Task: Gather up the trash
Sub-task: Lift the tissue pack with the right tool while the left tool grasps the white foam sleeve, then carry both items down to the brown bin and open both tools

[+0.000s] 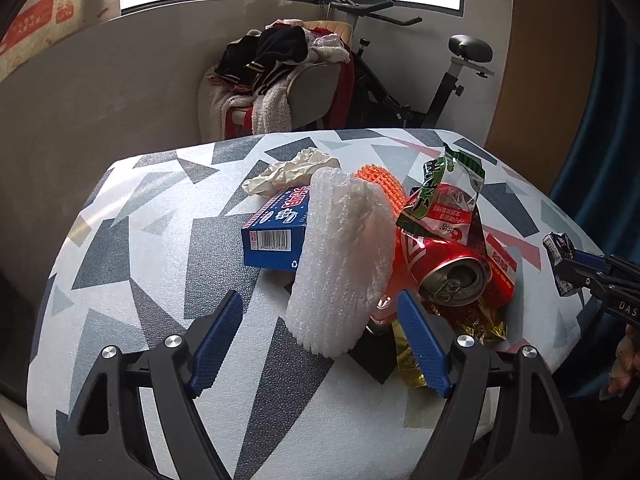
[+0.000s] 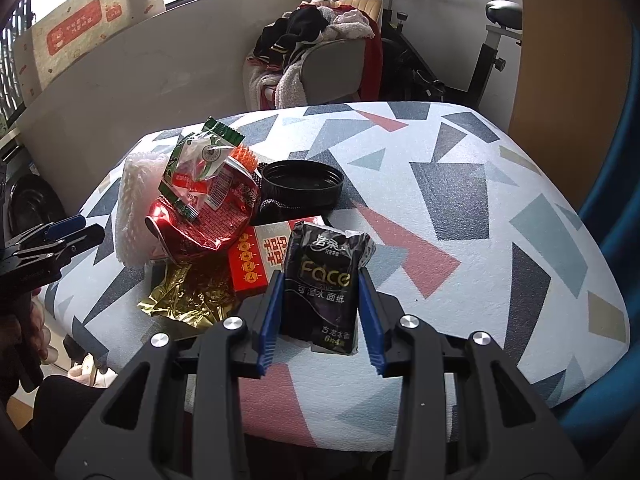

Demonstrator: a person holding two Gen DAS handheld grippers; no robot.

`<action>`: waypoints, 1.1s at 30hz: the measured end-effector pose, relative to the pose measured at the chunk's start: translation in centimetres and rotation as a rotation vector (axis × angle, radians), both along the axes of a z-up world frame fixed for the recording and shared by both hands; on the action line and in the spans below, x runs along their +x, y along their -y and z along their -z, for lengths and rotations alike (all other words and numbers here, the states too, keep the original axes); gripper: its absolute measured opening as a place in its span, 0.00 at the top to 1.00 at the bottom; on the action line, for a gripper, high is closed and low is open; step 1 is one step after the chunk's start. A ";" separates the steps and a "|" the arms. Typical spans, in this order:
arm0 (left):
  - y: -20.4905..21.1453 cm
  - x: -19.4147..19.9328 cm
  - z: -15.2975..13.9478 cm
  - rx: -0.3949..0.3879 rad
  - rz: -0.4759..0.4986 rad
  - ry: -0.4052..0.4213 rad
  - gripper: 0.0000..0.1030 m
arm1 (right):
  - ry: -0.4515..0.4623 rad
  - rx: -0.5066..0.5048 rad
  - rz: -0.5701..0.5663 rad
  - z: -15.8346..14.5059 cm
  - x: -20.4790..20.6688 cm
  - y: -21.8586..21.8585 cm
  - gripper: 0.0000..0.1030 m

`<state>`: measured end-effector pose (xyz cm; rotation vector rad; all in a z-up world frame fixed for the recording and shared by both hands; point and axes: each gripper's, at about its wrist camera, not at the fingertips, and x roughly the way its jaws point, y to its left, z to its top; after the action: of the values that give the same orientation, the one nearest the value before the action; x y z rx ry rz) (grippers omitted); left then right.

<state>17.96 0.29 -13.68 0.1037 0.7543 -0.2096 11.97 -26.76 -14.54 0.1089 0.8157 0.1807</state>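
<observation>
Though foam wrap hides it, blue box shows — partly.

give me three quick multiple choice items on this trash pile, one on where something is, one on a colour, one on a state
1. Where is the black jar lid?
A. on the patterned table, behind the pile
B. on the chair
C. between the left gripper's fingers

2. What colour is the barcoded box?
A. green
B. blue
C. yellow

3. What is the state of the right gripper?
A. wide open over bare table
B. shut on the red can
C. shut on the black tissue pack

Key: 1 A, the lid sits on the table beyond the red wrappers. 2 B, its faces are blue with a white barcode label. 3 C, both blue fingers press the pack's sides.
</observation>
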 end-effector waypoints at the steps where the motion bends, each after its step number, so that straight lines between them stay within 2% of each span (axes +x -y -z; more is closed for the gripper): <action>1: 0.3 0.8 0.4 0.021 0.003 -0.004 0.28 | -0.001 0.000 0.000 0.1 0.0 0.0 0.63; 2: 0.4 1.6 0.7 0.028 0.005 -0.012 0.31 | -0.004 -0.003 -0.001 0.2 0.0 0.0 0.63; 3: 0.4 2.3 1.1 0.021 0.012 -0.025 0.44 | -0.007 -0.007 -0.001 0.3 0.1 0.0 0.63; 4: 0.4 2.8 1.5 0.012 0.019 -0.042 0.62 | -0.010 -0.009 -0.001 0.3 0.1 -0.1 0.63; 5: 0.3 3.2 1.8 0.012 0.020 -0.056 0.69 | -0.013 -0.009 -0.001 0.4 0.1 -0.1 0.63; 7: 0.1 3.2 1.8 0.017 0.020 -0.036 0.77 | -0.011 -0.009 0.001 0.3 0.1 -0.2 0.63; 10: 0.1 2.4 1.4 0.045 0.030 -0.006 0.81 | -0.009 -0.001 0.006 0.1 -0.1 -0.2 0.63; 14: -0.4 0.8 -0.1 0.033 0.027 0.021 0.82 | 0.011 -0.004 -0.005 -0.8 -0.8 -0.7 0.63; 18: -0.4 -2.1 -1.8 0.029 0.037 0.059 0.83 | 0.031 0.003 -0.012 -2.0 -2.2 -1.0 0.63; 23: -0.6 -6.9 -3.4 -0.013 0.046 0.086 0.83 | 0.052 0.017 -0.017 -3.0 -4.6 -1.3 0.63; 33: 0.4 -16.3 -2.1 -0.051 0.133 0.077 0.83 | 0.067 0.020 -0.057 -2.8 -9.8 -2.9 0.63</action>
<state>1.69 -0.15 -11.56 0.1129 0.6656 -0.3499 2.20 -23.89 -11.73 0.0979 0.7511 0.2451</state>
